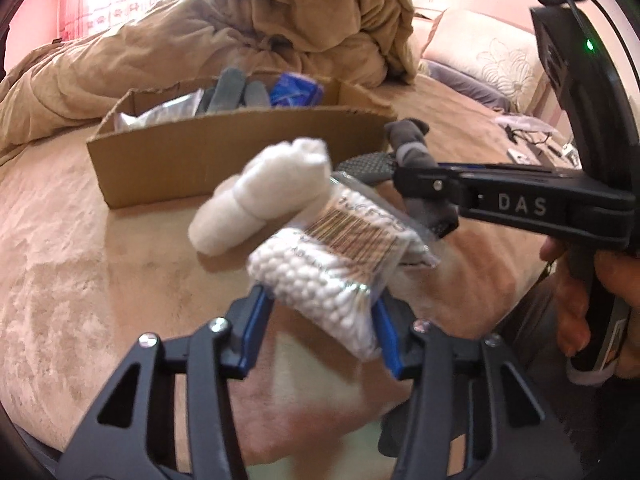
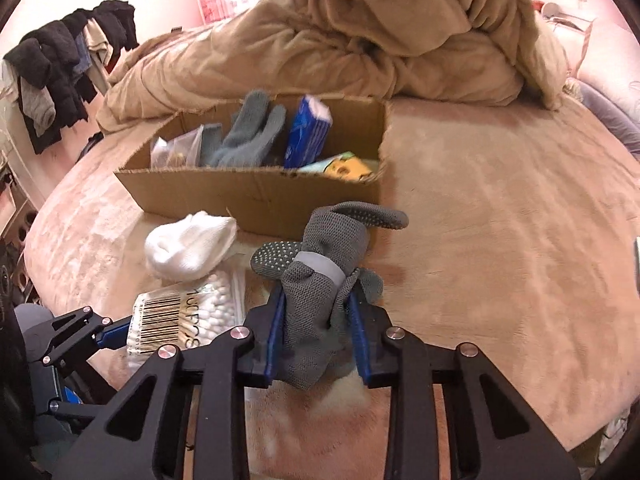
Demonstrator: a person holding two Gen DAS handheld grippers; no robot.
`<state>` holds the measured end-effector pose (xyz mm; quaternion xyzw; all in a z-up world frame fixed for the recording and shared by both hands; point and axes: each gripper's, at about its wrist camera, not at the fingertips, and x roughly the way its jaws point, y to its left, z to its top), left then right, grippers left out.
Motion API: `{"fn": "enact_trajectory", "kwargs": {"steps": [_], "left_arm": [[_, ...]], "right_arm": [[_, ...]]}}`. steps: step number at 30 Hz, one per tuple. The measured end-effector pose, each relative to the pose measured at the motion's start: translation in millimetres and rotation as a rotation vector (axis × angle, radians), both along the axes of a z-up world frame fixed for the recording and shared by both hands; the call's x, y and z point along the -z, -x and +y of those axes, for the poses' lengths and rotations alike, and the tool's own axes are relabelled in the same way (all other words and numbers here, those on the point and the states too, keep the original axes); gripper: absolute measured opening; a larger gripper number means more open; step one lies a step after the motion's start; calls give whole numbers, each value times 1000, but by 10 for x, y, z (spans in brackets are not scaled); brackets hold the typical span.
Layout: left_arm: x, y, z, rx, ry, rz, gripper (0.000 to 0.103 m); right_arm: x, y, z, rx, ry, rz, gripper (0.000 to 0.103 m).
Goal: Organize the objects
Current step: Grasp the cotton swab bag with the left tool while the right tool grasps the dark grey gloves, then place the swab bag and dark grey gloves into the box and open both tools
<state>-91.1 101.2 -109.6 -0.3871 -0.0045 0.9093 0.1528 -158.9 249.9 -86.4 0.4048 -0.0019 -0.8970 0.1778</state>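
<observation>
Landmark: cardboard box [image 2: 256,196] on the bed [image 2: 500,208]. Left gripper [image 1: 320,316]: jaws partly closed, pressing both sides of a clear bag of cotton swabs [image 1: 332,276], held in front of the box. A white sock roll [image 1: 264,196] lies between bag and box, touching the bag. Right gripper [image 2: 316,332]: jaws narrowly set, clamped on a grey dotted sock bundle [image 2: 320,280], just before the box's near right corner. Inside the box: grey gloves [image 2: 248,136], blue packet [image 2: 308,132].

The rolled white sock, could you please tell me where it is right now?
In the left wrist view, the rolled white sock lies on the pink bedspread, just before the brown cardboard box, touching the clear bag of cotton swabs.
</observation>
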Motion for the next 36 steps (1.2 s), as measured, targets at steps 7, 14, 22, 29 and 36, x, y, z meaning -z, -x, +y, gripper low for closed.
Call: {"fn": "enact_trajectory", "kwargs": {"steps": [7, 14, 22, 29, 36], "left_arm": [[-342, -123, 33, 3, -26, 48, 49], [-763, -250, -161, -51, -51, 85, 49], [-1185, -250, -576, -141, -75, 135, 49], [-1429, -99, -909, -201, -88, 173, 49], [-1554, 136, -1026, -209, -111, 194, 49]], "right_arm": [[-299, -144, 126, 34, 14, 61, 31], [-679, -354, 203, 40, 25, 132, 31], [-1068, -518, 124, 10, 22, 214, 31], [-1250, -436, 43, -1, 17, 254, 31], [-1291, -255, -56, -15, 6, 264, 31]]}}
